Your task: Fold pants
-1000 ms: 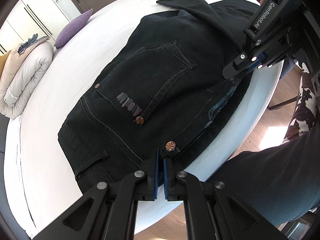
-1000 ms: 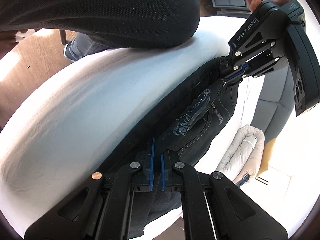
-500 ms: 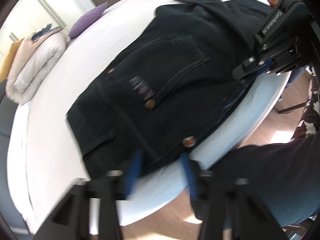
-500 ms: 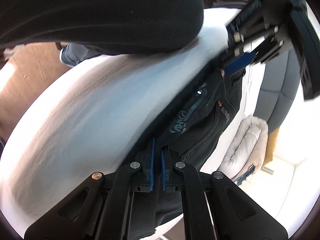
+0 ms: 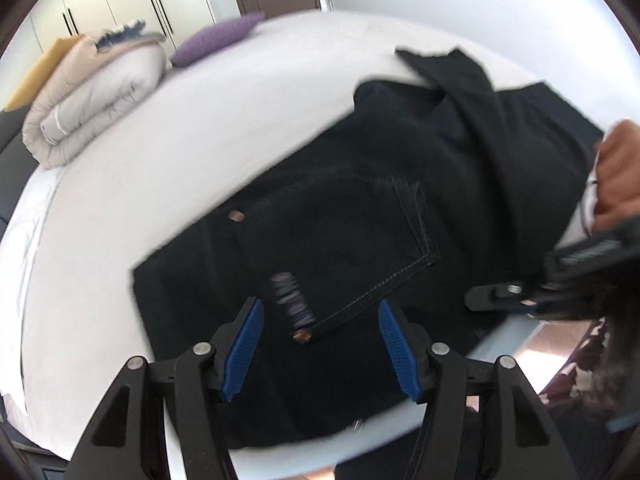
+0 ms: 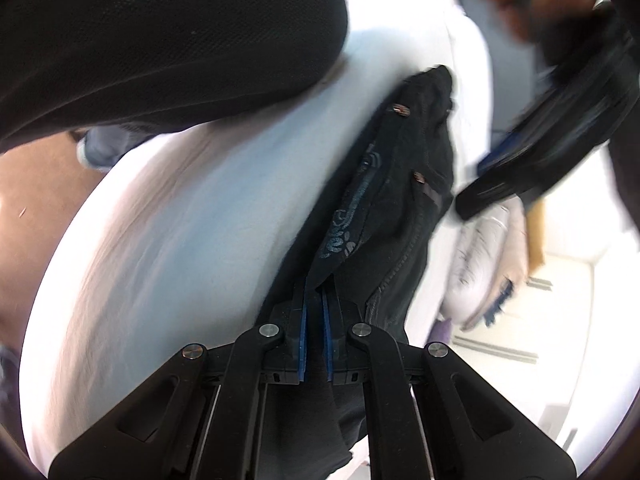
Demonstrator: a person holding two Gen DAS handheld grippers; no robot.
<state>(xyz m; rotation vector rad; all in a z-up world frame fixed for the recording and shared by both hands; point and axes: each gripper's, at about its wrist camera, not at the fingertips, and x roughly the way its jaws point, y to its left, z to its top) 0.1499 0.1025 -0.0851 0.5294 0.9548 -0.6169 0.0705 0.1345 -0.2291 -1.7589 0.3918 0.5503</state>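
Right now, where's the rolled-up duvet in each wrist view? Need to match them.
Left wrist: rolled duvet sits upper left, on the white bed beyond the black pants.
Right wrist: rolled duvet shows right of centre, blurred, past the pants.
Shared landmark: the purple cushion next to the duvet, only a sliver in the right view.

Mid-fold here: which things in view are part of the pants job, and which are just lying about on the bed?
Part of the job:
black pants
left gripper, open above them
right gripper, shut on the pants' edge
white bed

Lying about:
rolled duvet
purple pillow
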